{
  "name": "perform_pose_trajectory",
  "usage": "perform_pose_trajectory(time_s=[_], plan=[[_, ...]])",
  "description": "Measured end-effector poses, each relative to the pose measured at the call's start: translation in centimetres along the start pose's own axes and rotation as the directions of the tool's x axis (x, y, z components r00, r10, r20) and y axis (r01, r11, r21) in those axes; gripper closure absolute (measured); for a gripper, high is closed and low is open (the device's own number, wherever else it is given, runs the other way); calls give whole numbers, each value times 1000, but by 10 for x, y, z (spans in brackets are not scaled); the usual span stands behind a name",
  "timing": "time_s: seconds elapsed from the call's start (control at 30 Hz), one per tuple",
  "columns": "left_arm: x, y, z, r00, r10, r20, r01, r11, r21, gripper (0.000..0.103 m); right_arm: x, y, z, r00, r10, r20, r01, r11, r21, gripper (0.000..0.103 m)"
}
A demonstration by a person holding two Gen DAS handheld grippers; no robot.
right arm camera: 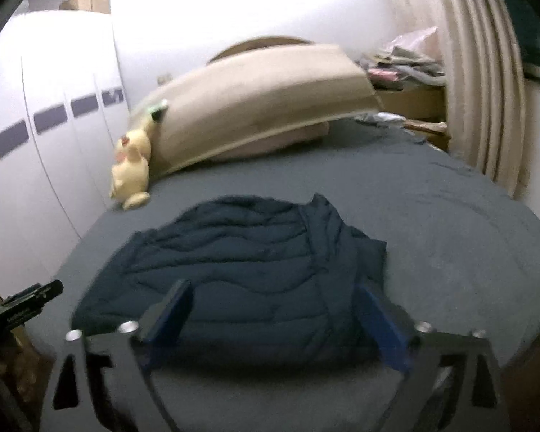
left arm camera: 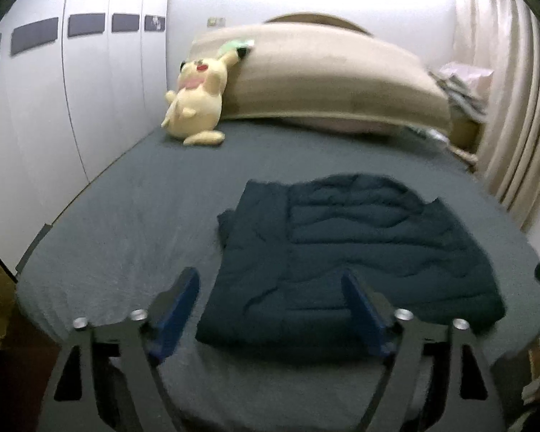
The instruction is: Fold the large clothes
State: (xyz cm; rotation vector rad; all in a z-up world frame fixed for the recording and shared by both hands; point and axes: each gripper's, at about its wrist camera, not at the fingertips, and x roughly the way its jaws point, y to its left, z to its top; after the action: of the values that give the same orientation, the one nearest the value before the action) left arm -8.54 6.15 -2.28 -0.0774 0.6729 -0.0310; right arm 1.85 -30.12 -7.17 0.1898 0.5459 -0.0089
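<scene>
both sets of jaws stand wide apart with nothing pinched between them. the left gripper (left arm camera: 270, 302) hangs above the near edge of the bed (left arm camera: 126, 216), its blue pads (left arm camera: 178, 309) clear of any cloth; the folded dark blue jacket (left arm camera: 342, 252) lies flat on the grey sheet just ahead of the jaws and a little to their right, its near left corner showing in the gap between the two fingers but below them, not gripped. the right gripper (right arm camera: 275, 313) is spread as wide, and the jacket (right arm camera: 241, 270) sits straight ahead of and under its jaws, bulking up between the two fingers without either pad (right arm camera: 381, 320) pressing on it as far as can be seen; the picture is blurred. one sleeve or flap of the jacket is folded over along the side nearer the right finger, with a loose bit of cloth sticking out past it.

far beyond the jaws, at the head of the bed, a long beige cushion (left arm camera: 324, 75) leans against the wall, and a yellow soft toy (left arm camera: 194, 104) sits against its left end. white cupboard doors (left arm camera: 72, 90) run along the left of the jaws, a pale curtain (left arm camera: 514, 108) hangs to the right. the tip of the left gripper (right arm camera: 28, 304) shows at the left edge of the right wrist view, apart from the jacket.
</scene>
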Motion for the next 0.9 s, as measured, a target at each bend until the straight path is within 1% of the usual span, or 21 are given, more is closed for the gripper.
perform_pose_trajectory(time_s=[0.07,0.13,0.17,0.3,0.37,0.47,0.57,0.67,0.8,0.9], plan=[[-14,-4,1,1000,-12,24,12,1000,-5,13,-12,2,-7,1000,6,11,-6,1000,31,1],[-24,-9,-2,999,-20,27,20,1000,-11,12,-17,4,-18,1000,2,-20,0,997,75,1],[-27,-12,-3,999,-25,23,26,1000,-11,12,-19,5,-24,999,12,-38,-9,996,92,1],[-36,-21,-12,999,-38,-5,38,999,-7,12,-26,16,-48,996,35,-86,-29,997,76,1],[-43,-25,-15,999,-49,-13,49,999,-18,12,-30,27,-60,993,49,-106,-45,998,44,1],[-55,-31,-17,997,-71,4,71,997,-10,12,-31,35,-65,992,50,-114,-48,999,19,1],[-62,-37,-17,998,-62,20,61,998,20,12,-37,34,-64,994,43,-96,-42,999,17,1],[-63,-39,-18,998,-58,25,58,998,23,12,-41,35,-63,996,33,-84,-32,999,12,1],[-60,-44,-19,1000,-27,7,26,998,60,12,-41,34,-63,995,20,-93,-19,1000,13,1],[-62,-46,-20,1000,-21,21,20,997,68,12,-40,33,-63,995,1,-97,0,1000,9,1]])
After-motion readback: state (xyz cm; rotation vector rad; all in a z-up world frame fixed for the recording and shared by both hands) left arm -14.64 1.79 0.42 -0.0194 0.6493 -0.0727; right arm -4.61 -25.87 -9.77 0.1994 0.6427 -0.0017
